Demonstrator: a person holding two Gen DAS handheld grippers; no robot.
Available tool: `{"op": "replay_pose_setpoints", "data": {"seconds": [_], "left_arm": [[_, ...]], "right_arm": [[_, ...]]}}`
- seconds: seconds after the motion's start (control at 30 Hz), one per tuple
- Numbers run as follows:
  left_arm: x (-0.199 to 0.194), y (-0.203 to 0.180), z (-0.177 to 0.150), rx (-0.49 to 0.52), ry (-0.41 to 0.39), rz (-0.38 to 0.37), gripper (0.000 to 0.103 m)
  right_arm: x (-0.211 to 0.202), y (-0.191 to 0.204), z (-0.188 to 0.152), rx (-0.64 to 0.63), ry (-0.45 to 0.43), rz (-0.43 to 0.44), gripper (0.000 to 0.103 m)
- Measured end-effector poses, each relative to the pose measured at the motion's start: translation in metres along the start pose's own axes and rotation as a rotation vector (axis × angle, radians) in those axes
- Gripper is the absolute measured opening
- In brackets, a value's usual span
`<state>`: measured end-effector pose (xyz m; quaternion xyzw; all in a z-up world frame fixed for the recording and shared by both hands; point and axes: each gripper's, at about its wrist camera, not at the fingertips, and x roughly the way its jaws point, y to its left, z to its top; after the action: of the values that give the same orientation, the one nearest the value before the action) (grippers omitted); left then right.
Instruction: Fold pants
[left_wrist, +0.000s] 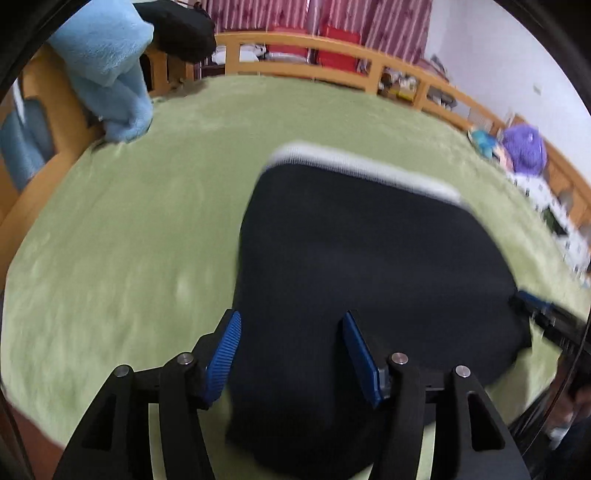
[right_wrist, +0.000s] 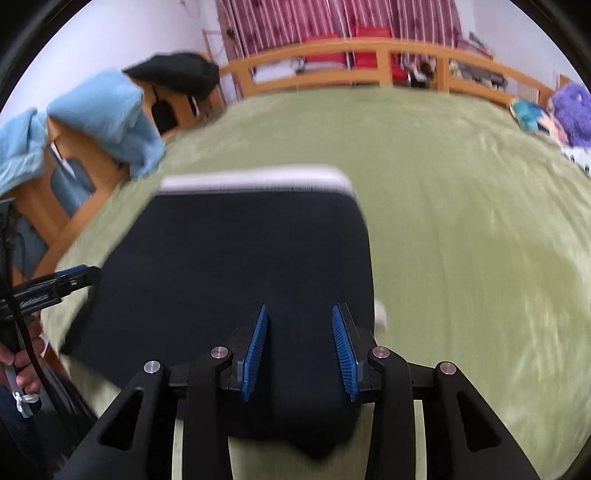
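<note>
Black pants (left_wrist: 369, 280) with a white waistband (left_wrist: 362, 166) lie folded on the green bed cover (left_wrist: 129, 240). My left gripper (left_wrist: 291, 350) is open, its blue pads straddling the near left edge of the pants. My right gripper (right_wrist: 299, 347) is open over the near right part of the pants (right_wrist: 240, 266), waistband (right_wrist: 255, 182) at the far end. Each gripper shows at the other view's edge: the right one (left_wrist: 535, 306), the left one (right_wrist: 66, 282). Both views are motion-blurred.
A wooden bed rail (left_wrist: 332, 62) runs along the far side. A light blue blanket (left_wrist: 110, 66) and a black garment (left_wrist: 184, 29) hang at the left corner. A purple plush toy (left_wrist: 524, 147) lies at the right. Green cover (right_wrist: 480, 258) spreads right.
</note>
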<state>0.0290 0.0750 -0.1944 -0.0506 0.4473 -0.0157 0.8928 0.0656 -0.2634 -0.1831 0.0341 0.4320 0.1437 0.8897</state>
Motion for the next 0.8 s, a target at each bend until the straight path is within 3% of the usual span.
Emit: {"op": "replay_pose_setpoints", "data": {"seconds": [0.1, 0.2, 0.3, 0.37, 0.5, 0.63, 0.7, 0.8], "left_arm": [[-0.006, 0.015, -0.033, -0.071, 0.001, -0.03, 0.065], [-0.018, 0.028, -0.031, -0.146, 0.052, -0.059, 0.064], [-0.041, 0.022, -0.023, -0.125, 0.013, -0.027, 0.06], [-0.058, 0.012, -0.018, -0.122, -0.005, -0.069, 0.06], [-0.095, -0.021, 0.004, -0.09, -0.07, -0.099, 0.062], [-0.132, -0.056, 0.029, -0.058, -0.145, -0.053, 0.071], [-0.15, -0.071, 0.036, -0.033, -0.183, -0.015, 0.079], [-0.165, -0.085, 0.038, -0.013, -0.213, 0.044, 0.083]], "right_arm": [[-0.007, -0.006, -0.023, 0.007, 0.01, -0.076, 0.04], [-0.017, -0.015, -0.033, 0.079, 0.053, -0.067, 0.04], [-0.038, -0.01, -0.036, 0.095, 0.01, -0.08, 0.041], [-0.052, 0.0, -0.035, 0.089, -0.014, -0.092, 0.041], [-0.089, 0.026, -0.022, 0.069, -0.064, -0.104, 0.055], [-0.139, 0.043, 0.0, 0.059, -0.169, -0.111, 0.065], [-0.16, 0.049, 0.007, 0.058, -0.21, -0.103, 0.075], [-0.182, 0.054, 0.013, 0.044, -0.25, -0.108, 0.078]]}}
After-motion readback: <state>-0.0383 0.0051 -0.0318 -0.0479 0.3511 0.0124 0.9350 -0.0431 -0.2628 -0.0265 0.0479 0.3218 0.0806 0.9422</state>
